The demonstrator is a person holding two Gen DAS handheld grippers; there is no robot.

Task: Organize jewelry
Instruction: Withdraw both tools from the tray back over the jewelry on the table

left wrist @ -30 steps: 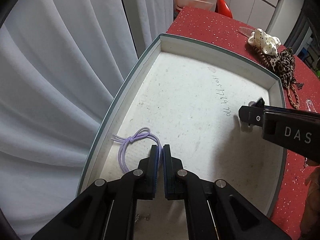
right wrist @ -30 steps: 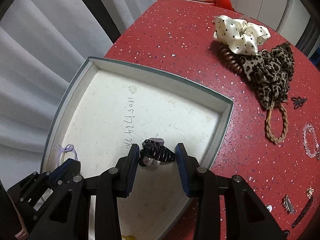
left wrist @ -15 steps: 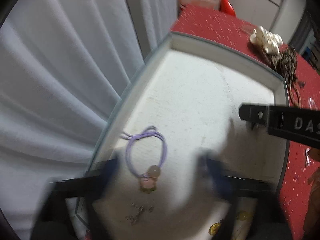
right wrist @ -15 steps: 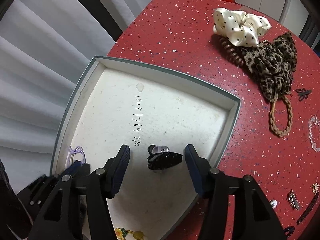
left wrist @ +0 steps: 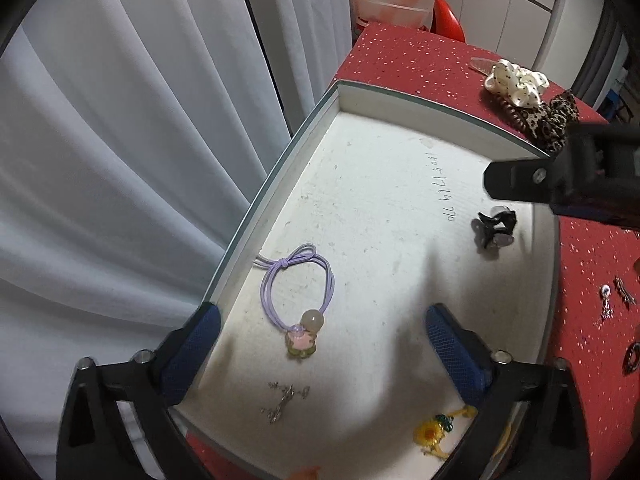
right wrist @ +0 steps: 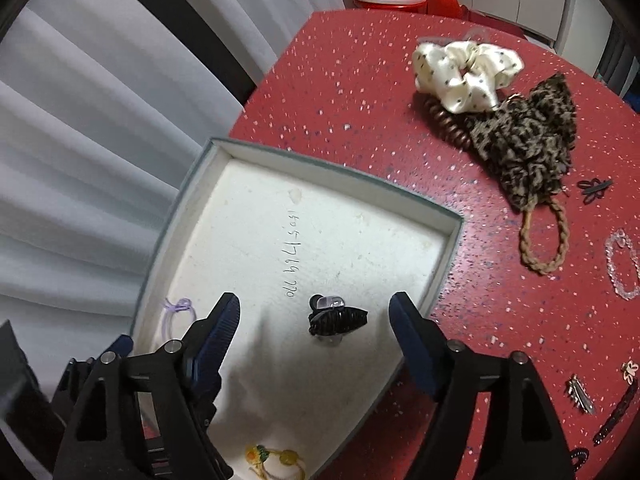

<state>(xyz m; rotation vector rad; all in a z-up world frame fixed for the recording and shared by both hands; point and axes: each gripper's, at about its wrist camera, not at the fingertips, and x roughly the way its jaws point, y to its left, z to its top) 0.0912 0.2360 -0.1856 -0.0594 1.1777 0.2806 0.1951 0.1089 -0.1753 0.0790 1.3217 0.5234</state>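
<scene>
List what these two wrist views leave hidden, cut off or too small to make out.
- Yellow sunflower hair tie: left wrist view, partly behind the left gripper finger; cut by the bottom edge in the right wrist view.
- Purple hair tie: right wrist view, mostly behind the right gripper finger.
- Small clips on the red table: too small to identify.

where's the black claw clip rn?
The black claw clip lies on the white floor of the box, just right of the handwritten numbers, between the open right gripper fingers and untouched.
</scene>
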